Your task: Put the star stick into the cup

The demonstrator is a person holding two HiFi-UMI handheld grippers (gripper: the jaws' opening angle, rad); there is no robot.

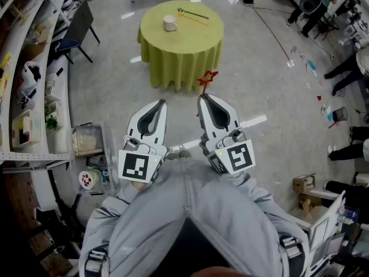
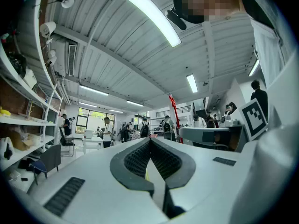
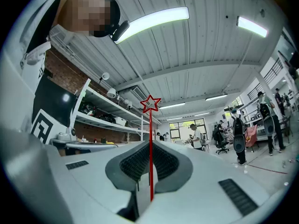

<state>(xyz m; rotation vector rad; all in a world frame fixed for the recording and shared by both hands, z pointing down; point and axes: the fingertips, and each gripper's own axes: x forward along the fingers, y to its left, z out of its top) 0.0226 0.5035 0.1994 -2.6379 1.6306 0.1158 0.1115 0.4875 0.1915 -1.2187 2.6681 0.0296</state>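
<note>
Far from the cup [image 1: 169,22], we are pinching the star stick [image 3: 150,125], probably light and flimsy, low in our right gripper [image 3: 148,146].

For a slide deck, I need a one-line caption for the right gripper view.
Grey two-jaw right gripper shut on a thin red star-topped stick, pointing up toward workshop ceiling lights.

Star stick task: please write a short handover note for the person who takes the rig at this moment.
Right gripper: shut on the star stick, with the star beyond the tips.
Left gripper: shut, empty.
Cup: on the green table ahead, apart from both grippers; other sticks lie beside it.
Done: the stick is in the grip.
Left: go to the table and put the stick into the cup.
</note>
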